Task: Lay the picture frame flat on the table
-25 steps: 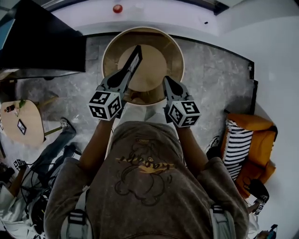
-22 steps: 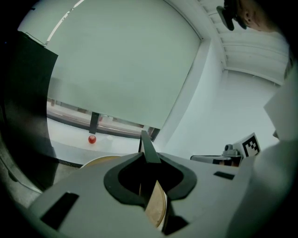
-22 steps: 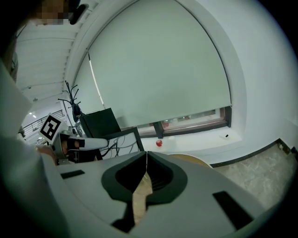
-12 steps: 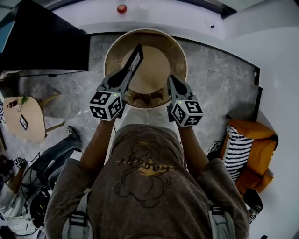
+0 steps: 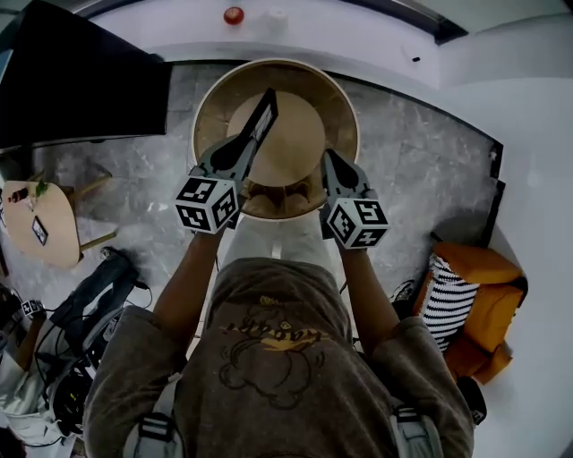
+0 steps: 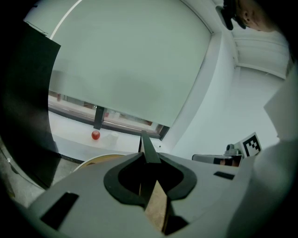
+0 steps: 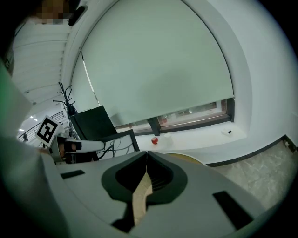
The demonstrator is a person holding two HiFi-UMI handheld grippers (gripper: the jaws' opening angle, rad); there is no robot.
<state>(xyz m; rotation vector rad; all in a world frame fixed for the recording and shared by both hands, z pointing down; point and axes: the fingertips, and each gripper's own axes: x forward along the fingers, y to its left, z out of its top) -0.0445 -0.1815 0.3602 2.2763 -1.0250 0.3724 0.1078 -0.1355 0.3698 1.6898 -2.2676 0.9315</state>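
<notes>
Currently, both forearms reach forward from the torso, roughly parallel, and each hand carries its tool over the near edge of the round table [image 5: 343, 106].

1. Left gripper [image 5: 240, 150]: it points forward and somewhat downward. Its marker cube [image 5: 205, 203] sits at the hand end. In the left gripper view, the fingers of this left gripper [image 6: 150, 160] are clamped on the picture frame [image 6: 148, 148], whose dark edge sticks out beyond the tips.

2. Picture frame [image 5: 260, 118]: it stands on edge, not flat. From the head view it runs from the left fingers up and away over the table's inner disc, showing only its thin dark side. Whether its lower edge touches the table cannot be made out.

3. Right gripper [image 5: 329, 158]: it is held at a similar downward pitch, just right of the frame and apart from it. In the right gripper view, the fingers of this right gripper [image 7: 146, 155] are pressed together at the tips with nothing between them. Only a narrow slit behind the tips shows the tan table surface below.

4. Surroundings: a red ball [image 5: 234, 15] lies on the white sill beyond the table. An orange armchair [image 5: 488, 291] with a striped cushion stands on the marble floor [image 5: 421, 170] to the right.
</notes>
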